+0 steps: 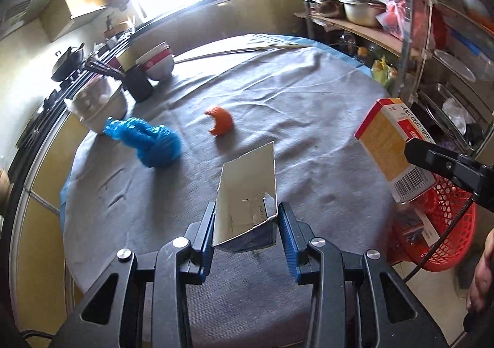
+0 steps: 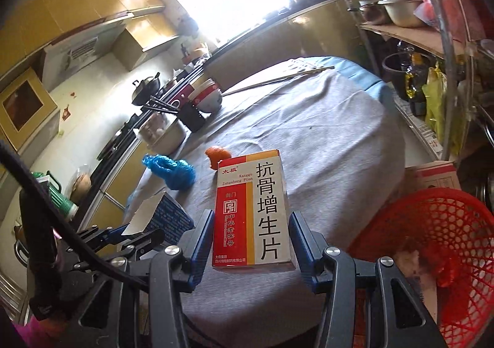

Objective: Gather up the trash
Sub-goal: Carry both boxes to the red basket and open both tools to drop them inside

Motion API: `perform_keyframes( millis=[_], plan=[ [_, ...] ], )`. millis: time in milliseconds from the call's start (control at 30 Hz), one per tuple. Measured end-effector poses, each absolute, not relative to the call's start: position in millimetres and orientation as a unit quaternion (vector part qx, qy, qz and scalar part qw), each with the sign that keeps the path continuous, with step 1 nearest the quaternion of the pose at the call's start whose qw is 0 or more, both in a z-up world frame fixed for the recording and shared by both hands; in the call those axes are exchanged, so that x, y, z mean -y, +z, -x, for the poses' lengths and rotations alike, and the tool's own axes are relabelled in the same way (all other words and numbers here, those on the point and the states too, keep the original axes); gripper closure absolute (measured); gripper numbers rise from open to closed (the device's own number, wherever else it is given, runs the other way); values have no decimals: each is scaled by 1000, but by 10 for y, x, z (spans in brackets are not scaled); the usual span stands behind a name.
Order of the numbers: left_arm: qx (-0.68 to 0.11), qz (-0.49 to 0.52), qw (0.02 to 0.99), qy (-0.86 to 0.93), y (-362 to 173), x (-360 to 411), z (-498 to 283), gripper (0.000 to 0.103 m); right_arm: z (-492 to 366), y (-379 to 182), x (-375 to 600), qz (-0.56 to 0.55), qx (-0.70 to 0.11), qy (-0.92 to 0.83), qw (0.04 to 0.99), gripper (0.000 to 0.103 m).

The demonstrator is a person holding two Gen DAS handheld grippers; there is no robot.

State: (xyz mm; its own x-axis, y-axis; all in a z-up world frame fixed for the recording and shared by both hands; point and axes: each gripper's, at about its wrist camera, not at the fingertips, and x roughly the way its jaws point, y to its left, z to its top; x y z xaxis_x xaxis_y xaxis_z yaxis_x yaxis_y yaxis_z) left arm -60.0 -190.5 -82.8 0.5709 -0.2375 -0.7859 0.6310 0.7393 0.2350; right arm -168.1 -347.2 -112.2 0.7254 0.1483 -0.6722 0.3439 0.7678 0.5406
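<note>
My left gripper [image 1: 247, 224] is shut on an opened blue carton [image 1: 247, 196] whose grey inside faces the camera; the same blue carton [image 2: 163, 215] shows at lower left in the right wrist view. My right gripper [image 2: 251, 233] is shut on a red, yellow and white medicine box [image 2: 256, 205], held above the table. That medicine box [image 1: 392, 150] hangs over a red mesh basket [image 1: 438, 224] beside the table's right edge. The red basket [image 2: 432, 243] holds some scraps. On the grey tablecloth lie an orange peel [image 1: 220, 120] and a crumpled blue plastic bag [image 1: 148, 141].
Stacked bowls [image 1: 159, 62], a black chopstick holder [image 1: 137, 82] and a white pot [image 1: 98, 107] stand at the table's far left. Long sticks [image 1: 240, 51] lie along the far edge. A metal rack with pots [image 1: 364, 9] rises on the right. A person's hand [image 1: 481, 273] shows at right.
</note>
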Motion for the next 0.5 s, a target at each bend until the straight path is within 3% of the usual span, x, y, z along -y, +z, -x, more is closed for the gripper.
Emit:
perform_keyframes(
  millis=[500],
  plan=[
    [-369, -292, 832, -295, -815, 2342, 902, 63, 2081, -1136, 3800, -354, -352, -98, 861, 51]
  ],
)
